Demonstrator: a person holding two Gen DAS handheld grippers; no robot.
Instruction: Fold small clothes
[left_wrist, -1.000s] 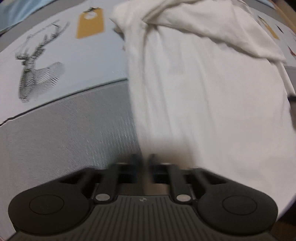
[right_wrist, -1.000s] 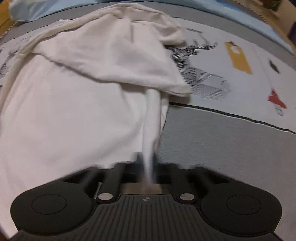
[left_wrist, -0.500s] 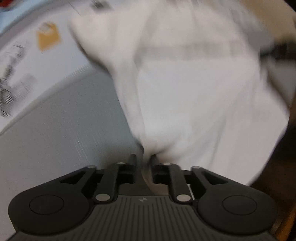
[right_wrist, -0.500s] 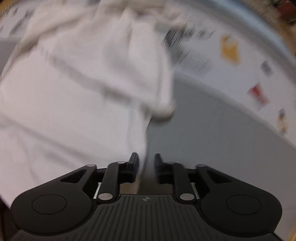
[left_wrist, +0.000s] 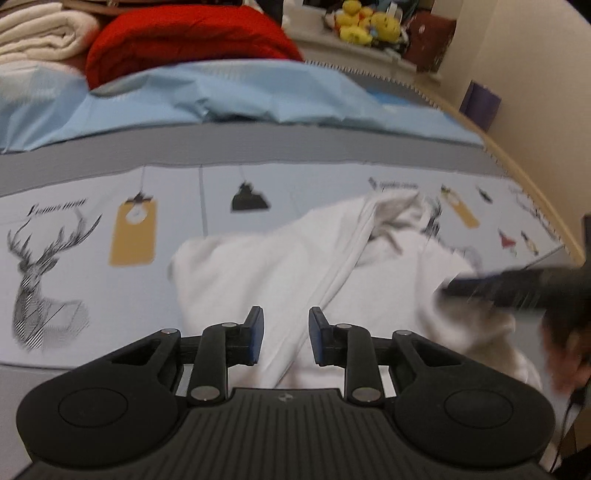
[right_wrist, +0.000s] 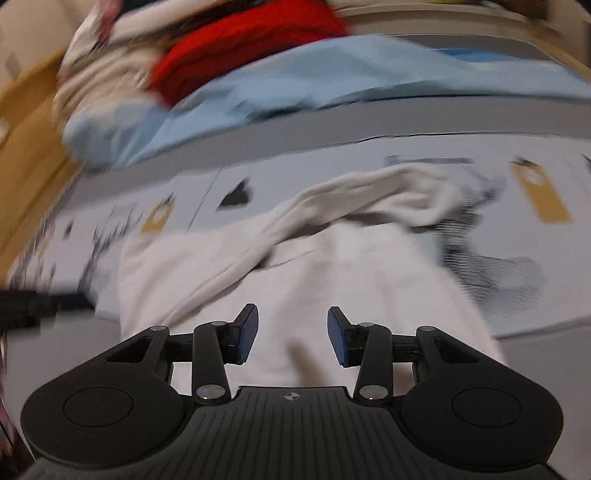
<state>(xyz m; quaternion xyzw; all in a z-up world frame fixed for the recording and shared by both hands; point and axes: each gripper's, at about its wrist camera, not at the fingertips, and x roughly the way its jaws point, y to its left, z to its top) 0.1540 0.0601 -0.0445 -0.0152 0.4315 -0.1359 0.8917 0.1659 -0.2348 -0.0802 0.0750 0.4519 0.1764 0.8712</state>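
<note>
A white garment (left_wrist: 295, 266) lies crumpled on the printed bedspread (left_wrist: 74, 229), with a folded strip running diagonally across it. My left gripper (left_wrist: 285, 314) hovers above its near part. The jaws stand apart and are closing a little, and no cloth is pinched between them. The right wrist view shows the same garment (right_wrist: 351, 280) with a bunched sleeve at its far end. My right gripper (right_wrist: 293, 314) hangs over it with its jaws opening and nothing in them. The right gripper's blurred fingers (left_wrist: 517, 288) show over the garment's right side. The left gripper's dark tip (right_wrist: 29, 302) shows at the far left.
A light blue sheet (left_wrist: 221, 99) is bunched along the far side of the bed. Behind it are a red blanket (left_wrist: 184, 37) and folded white bedding (left_wrist: 37, 33). Yellow plush toys (left_wrist: 365, 26) sit on a shelf. The bed's wooden edge (left_wrist: 535, 199) curves on the right.
Both grippers were shut on the garment's near edge a second ago. They have let go, opened and risen, tilting up so that the far bedding comes into view. The garment has dropped onto the bed.
</note>
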